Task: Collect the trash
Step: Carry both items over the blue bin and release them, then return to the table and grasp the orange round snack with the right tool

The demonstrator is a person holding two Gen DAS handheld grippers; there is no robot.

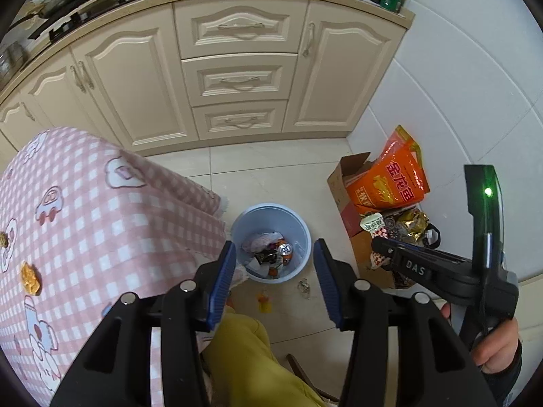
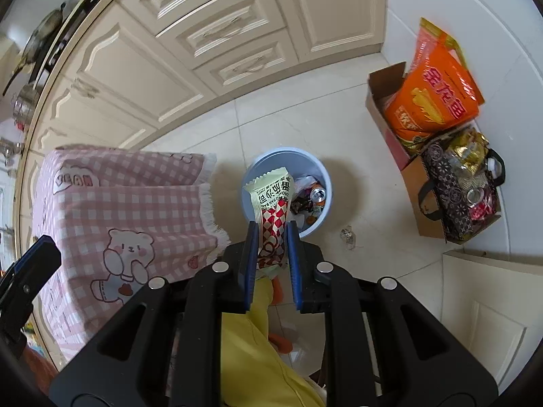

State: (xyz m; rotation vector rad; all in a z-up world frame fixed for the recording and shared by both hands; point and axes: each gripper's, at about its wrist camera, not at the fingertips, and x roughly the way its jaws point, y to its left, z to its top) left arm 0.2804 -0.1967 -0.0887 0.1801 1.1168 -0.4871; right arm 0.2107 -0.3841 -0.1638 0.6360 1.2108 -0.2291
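Wrapper held above the bin
Your right gripper (image 2: 273, 227) jaws clamp the pale-green snack wrapper (image 2: 271, 200) over the round light-blue plastic bin (image 2: 320, 169) at frame centre; your left gripper (image 1: 275, 261) jaws stand apart, empty

The black body of the right tongs (image 1: 376, 246), seen from the left wrist camera, carries the raised white letters "DAS". A large orange bag (image 2: 436, 98) standing in a cardboard box (image 2: 383, 83) shows three big red Chinese characters, "金龙鱼", with smaller print below that is too small to read. The pale green snack wrapper (image 2: 271, 200) held in the right tongs (image 2: 273, 234) bears black Chinese characters seen upside down, which cannot be read with certainty, and the pink checked cloth (image 2: 135, 200) on the desk has a speech bubble whose short word is too blurred to make out.
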